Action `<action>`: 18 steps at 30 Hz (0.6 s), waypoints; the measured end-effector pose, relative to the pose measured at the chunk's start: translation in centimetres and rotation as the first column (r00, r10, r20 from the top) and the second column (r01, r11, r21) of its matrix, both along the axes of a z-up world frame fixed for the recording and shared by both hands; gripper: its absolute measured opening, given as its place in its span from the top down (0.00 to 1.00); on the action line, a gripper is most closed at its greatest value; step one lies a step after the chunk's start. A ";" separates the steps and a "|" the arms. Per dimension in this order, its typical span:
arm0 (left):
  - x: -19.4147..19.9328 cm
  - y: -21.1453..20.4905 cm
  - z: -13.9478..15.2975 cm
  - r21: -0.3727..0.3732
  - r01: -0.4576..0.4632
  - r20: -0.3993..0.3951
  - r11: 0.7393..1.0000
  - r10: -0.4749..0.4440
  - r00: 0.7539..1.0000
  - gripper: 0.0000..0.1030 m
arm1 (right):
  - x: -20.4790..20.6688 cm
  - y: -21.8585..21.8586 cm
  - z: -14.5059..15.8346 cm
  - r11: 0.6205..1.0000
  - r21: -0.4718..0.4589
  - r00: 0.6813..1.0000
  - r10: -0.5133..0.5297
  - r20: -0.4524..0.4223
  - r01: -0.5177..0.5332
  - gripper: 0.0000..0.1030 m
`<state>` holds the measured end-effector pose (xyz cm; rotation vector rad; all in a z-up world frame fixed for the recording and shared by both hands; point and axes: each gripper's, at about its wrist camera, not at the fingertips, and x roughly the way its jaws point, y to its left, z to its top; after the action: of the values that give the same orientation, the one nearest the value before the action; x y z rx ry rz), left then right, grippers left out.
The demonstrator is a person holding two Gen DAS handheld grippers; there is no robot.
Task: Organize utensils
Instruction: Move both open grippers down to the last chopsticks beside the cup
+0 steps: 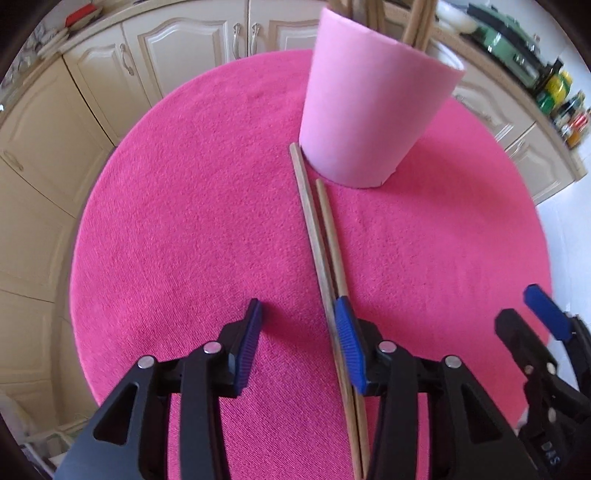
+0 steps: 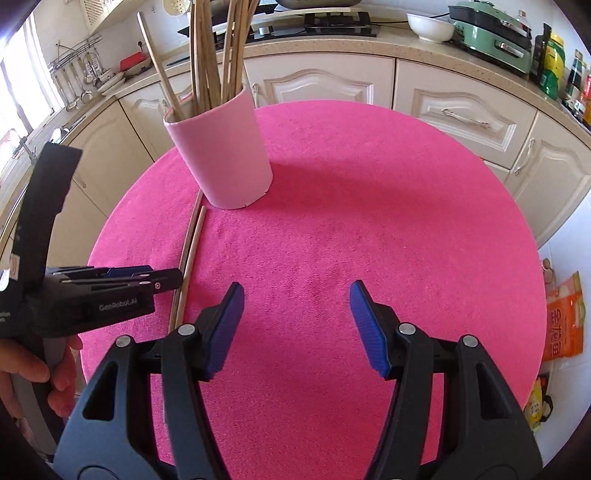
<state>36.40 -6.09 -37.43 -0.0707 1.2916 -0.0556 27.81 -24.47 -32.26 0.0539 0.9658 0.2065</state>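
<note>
Two thin wooden chopsticks (image 1: 325, 251) lie side by side on the round pink-covered counter (image 1: 184, 221), tips touching the pale pink cylindrical holder (image 1: 373, 107). Left gripper (image 1: 299, 332) fingers released, straddling neither stick — closing here likely catches only one. Right gripper (image 2: 295, 325) released, empty.

A kitchen frames a round table covered in a bright pink cloth (image 2: 369, 221).
Cream cabinets (image 2: 317, 86) run beneath a speckled counter holding a white bowl (image 2: 430, 26), a green appliance (image 2: 491, 35) and bottles (image 2: 554, 62); an orange bag (image 2: 563, 321) sits on the floor.
</note>
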 end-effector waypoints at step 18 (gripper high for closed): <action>1.1 2.9 0.6 -0.131 -0.037 -0.070 0.991 0.028 0.997 0.91 | 1.7 1.1 -0.4 0.998 0.032 0.996 0.051 -0.075 -0.049 0.43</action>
<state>37.54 -3.16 -36.81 -0.2083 1.3532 -0.1118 29.54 -23.38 -32.67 0.0659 1.0404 0.2671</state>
